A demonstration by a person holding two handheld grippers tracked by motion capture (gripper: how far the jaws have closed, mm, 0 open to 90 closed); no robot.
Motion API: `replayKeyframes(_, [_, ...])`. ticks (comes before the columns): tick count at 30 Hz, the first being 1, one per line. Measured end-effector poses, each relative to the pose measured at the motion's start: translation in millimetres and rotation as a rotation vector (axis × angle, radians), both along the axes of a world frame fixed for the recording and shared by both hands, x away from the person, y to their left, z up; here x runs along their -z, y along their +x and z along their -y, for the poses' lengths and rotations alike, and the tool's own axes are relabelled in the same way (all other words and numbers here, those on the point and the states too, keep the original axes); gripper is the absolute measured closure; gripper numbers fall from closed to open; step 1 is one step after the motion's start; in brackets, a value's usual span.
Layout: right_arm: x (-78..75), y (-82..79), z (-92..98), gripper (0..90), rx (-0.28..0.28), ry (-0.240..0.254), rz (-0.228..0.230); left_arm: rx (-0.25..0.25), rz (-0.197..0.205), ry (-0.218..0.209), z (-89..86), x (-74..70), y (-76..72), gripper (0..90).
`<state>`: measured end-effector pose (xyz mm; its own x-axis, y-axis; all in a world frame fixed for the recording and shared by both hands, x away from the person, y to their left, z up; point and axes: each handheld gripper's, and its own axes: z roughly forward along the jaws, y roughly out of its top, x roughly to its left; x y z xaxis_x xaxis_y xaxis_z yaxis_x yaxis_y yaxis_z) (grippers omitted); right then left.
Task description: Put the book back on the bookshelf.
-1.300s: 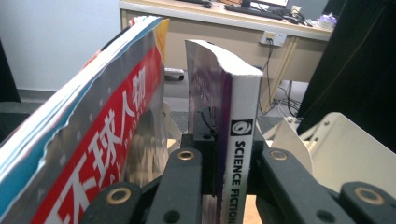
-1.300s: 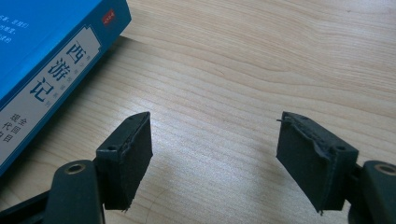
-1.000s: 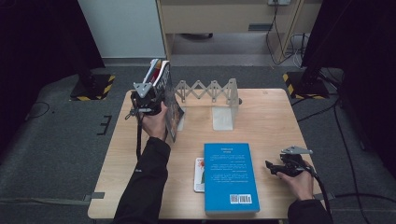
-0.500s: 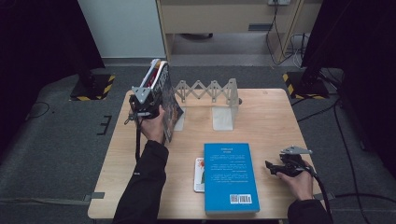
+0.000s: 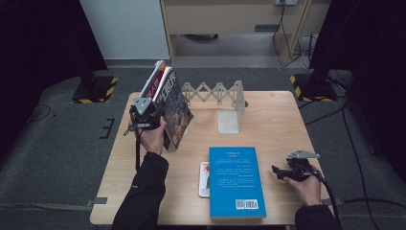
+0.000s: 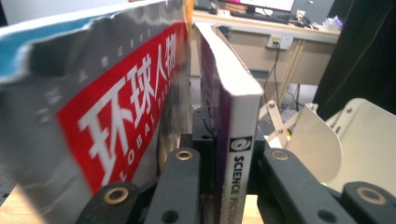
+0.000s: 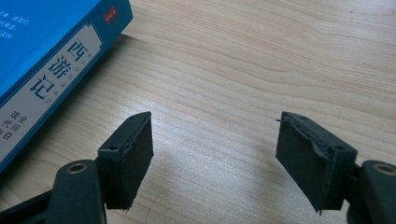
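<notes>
Wooden table [image 5: 268, 112] surface is seen under everything, and going from its left edge rightward, the left gripper [image 5: 146, 115] is found first, its jaws pressed together on a science-fiction paperback [image 5: 176, 111] and pinching it by the lower part of the spine. Compared with a second ago, the book has been lowered and carried a little toward the table's middle, so that its bottom edge now appears to meet the wood near the left edge; the placing step is judged to be close, with the white extendable book rack [image 5: 218, 92] at the far edge as the likely destination. The paperback is held upright but tilted, with a dark illustrated cover, a purple-and-white spine and pale page edges. Leaning beside it in the left gripper view is a glossy magazine [image 6: 98, 116] with a red title block; whether it is also clamped cannot be told. Further right, a thick blue book [image 5: 236, 181] lies flat by the near edge, over a small white booklet [image 5: 205, 178]. By the near right corner, the right gripper [image 5: 279, 171] rests with jaws spread and empty.
</notes>
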<state>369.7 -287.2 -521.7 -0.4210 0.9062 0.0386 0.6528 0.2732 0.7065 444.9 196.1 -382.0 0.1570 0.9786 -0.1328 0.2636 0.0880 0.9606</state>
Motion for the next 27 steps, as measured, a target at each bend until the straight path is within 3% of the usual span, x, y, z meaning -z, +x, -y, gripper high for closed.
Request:
replayKeyframes(8, [-0.1,-0.1,-0.1,26.9,-0.001,0.003,-0.001,0.011,-0.052,0.012,0.5,-4.4,-1.7,77.0])
replayKeyframes(15, [-0.3,-0.1,-0.1,26.8,-0.007,0.0,-0.001,-0.003,-0.06,0.001,2.1,-9.1,-0.5,69.9])
replayKeyframes(16, [-0.4,-0.3,-0.2,26.8,-0.007,0.0,-0.002,-0.014,-0.071,0.014,2.1,-9.9,-0.4,71.1])
replayKeyframes(17, [-0.6,-0.6,-0.6,26.8,-0.003,0.005,-0.005,-0.022,-0.079,0.01,1.7,-10.7,-0.5,79.5])
replayKeyframes(21, [-0.4,-0.3,-0.2,26.8,-0.005,0.002,-0.002,-0.016,-0.095,-0.015,-1.0,-12.5,-2.7,81.2])
replayKeyframes(27, [-0.8,-0.3,0.2,26.9,-0.009,-0.001,0.0,-0.016,-0.069,0.014,5.4,-15.3,-8.6,81.9])
